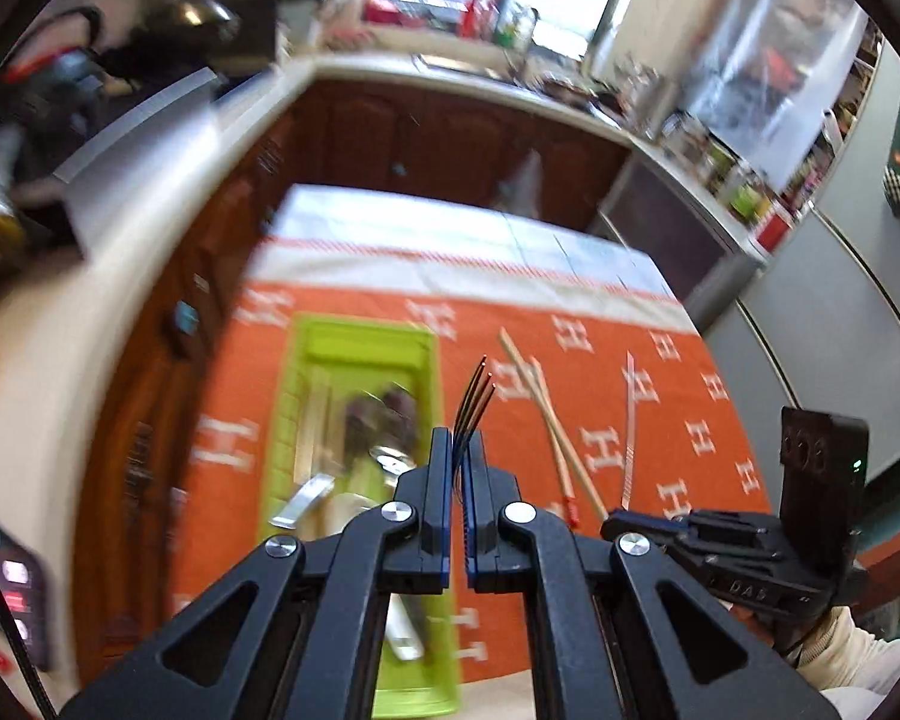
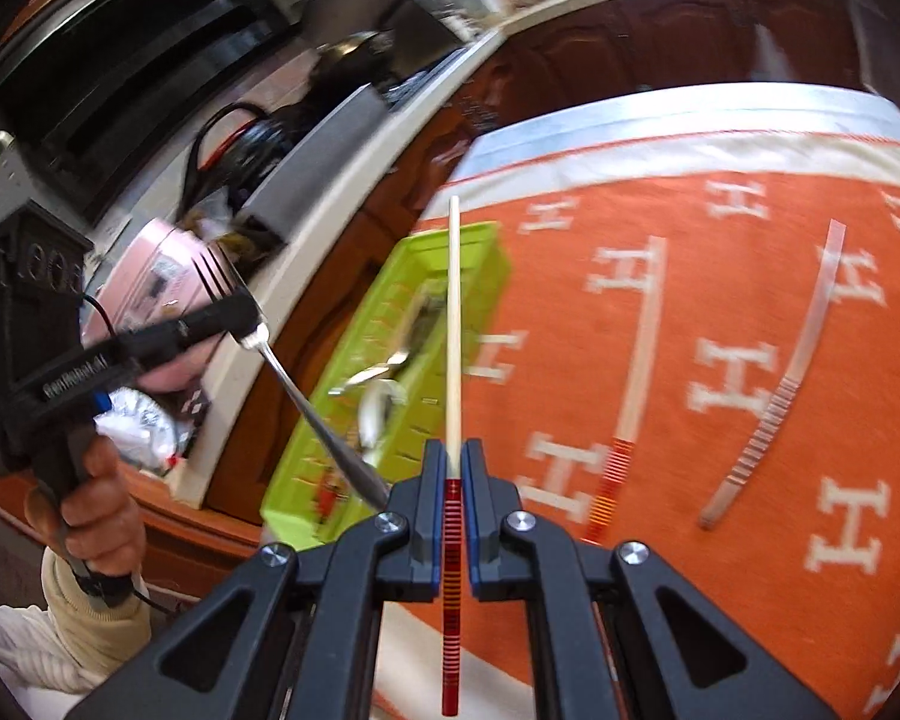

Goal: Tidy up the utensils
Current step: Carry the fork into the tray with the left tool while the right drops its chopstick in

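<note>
My left gripper (image 1: 463,438) is shut on a metal fork (image 1: 474,396), whose tines stick out past the fingertips above the orange cloth. In the right wrist view the same left gripper (image 2: 246,315) holds the fork (image 2: 306,402) by its neck, in the air left of the green tray (image 2: 480,240). My right gripper (image 2: 453,450) is shut on a cream chopstick (image 2: 453,312) with a red striped end. It points over the green tray (image 1: 360,324), which holds spoons (image 1: 390,456) and other cutlery. The right gripper (image 1: 615,525) shows at the lower right in the left wrist view.
On the orange H-patterned cloth (image 2: 720,540) lie a second cream chopstick (image 2: 636,360) and a pale grey chopstick (image 2: 798,360). A cream counter edge (image 1: 150,228) and brown cabinets (image 1: 450,132) run beyond the table. A pink appliance (image 2: 150,270) stands on the counter.
</note>
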`<state>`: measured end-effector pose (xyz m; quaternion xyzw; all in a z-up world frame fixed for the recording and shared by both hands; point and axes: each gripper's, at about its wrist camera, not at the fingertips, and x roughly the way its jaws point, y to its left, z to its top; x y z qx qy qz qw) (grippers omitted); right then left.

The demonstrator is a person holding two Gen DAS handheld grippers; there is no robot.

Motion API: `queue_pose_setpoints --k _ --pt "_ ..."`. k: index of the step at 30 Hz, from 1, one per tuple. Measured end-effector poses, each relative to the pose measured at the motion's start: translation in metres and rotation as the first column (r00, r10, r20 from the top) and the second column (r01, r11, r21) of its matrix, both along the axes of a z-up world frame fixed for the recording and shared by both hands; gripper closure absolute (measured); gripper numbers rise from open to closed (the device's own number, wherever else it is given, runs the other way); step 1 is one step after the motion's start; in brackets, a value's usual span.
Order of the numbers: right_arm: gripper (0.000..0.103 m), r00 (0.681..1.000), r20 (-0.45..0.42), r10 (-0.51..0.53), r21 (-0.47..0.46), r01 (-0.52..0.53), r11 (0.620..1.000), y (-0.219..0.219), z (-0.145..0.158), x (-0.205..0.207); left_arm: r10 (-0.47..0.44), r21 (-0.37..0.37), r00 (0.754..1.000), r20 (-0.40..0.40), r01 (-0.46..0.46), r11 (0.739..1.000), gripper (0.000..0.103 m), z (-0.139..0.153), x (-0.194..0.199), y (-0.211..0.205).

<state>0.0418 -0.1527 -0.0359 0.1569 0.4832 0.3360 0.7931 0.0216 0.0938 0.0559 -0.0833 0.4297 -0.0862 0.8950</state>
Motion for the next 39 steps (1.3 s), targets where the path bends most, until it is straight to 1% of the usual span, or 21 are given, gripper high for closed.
queue_pose_setpoints --k 3,5,9,12,14,18,21,23,24,26,27,30,32,35,39 --pt "0.098 0.999 -0.003 0.035 0.014 -0.035 0.999 0.026 0.005 0.005 0.036 0.048 0.999 0.024 -0.037 0.998 0.102 0.017 -0.008 0.016" --pt "0.098 0.999 -0.015 0.050 0.029 -0.049 0.998 0.044 0.006 0.010 0.054 0.079 0.998 0.021 -0.056 0.995 0.102 0.020 -0.011 0.024" --pt "0.098 0.996 -0.085 0.029 0.040 -0.026 0.999 0.079 -0.005 0.024 0.083 0.174 0.996 -0.005 -0.081 0.981 0.102 0.009 -0.010 0.028" --pt "0.098 0.990 -0.141 -0.009 0.035 0.014 0.999 0.094 -0.017 0.034 0.102 0.249 0.995 0.000 -0.099 0.963 0.102 -0.003 -0.006 0.026" --pt "0.098 0.987 -0.156 -0.032 0.028 0.037 0.999 0.099 -0.023 0.037 0.107 0.276 0.994 -0.002 -0.102 0.956 0.102 -0.011 -0.003 0.025" --pt "0.098 0.972 -0.217 -0.096 0.027 0.104 0.994 0.105 -0.037 0.043 0.106 0.294 0.994 -0.039 -0.090 0.952 0.102 -0.035 0.012 0.022" --pt "0.097 0.960 -0.251 -0.122 0.016 0.131 0.991 0.106 -0.047 0.044 0.102 0.285 0.992 -0.072 -0.078 0.955 0.102 -0.050 0.020 0.018" --pt "0.096 0.951 -0.283 -0.124 0.010 0.133 0.991 0.107 -0.055 0.043 0.108 0.296 0.991 -0.080 -0.080 0.952 0.102 -0.060 0.026 0.015" --pt "0.096 0.949 -0.291 -0.119 0.014 0.129 0.992 0.107 -0.056 0.043 0.106 0.282 0.990 -0.090 -0.077 0.956 0.102 -0.064 0.028 0.015" --pt "0.095 0.950 -0.286 -0.125 0.017 0.135 0.991 0.106 -0.055 0.040 0.109 0.267 0.989 -0.102 -0.078 0.960 0.101 -0.069 0.031 0.016" --pt "0.094 0.953 -0.277 -0.125 0.012 0.134 0.991 0.106 -0.054 0.039 0.118 0.266 0.988 -0.104 -0.086 0.960 0.099 -0.071 0.032 0.016" --pt "0.094 0.961 -0.246 -0.123 0.016 0.131 0.991 0.102 -0.048 0.037 0.136 0.207 0.982 -0.130 -0.107 0.972 0.097 -0.077 0.035 0.023" --pt "0.094 0.968 -0.220 -0.118 0.014 0.124 0.992 0.099 -0.043 0.036 0.141 0.186 0.980 -0.143 -0.114 0.976 0.097 -0.080 0.035 0.025" --pt "0.094 0.976 -0.186 -0.112 0.006 0.116 0.993 0.094 -0.037 0.033 0.143 0.217 0.980 -0.136 -0.111 0.970 0.096 -0.081 0.032 0.021" --pt "0.094 0.979 -0.162 -0.121 -0.005 0.122 0.993 0.088 -0.035 0.031 0.133 0.243 0.983 -0.127 -0.099 0.965 0.087 -0.079 0.027 0.014"
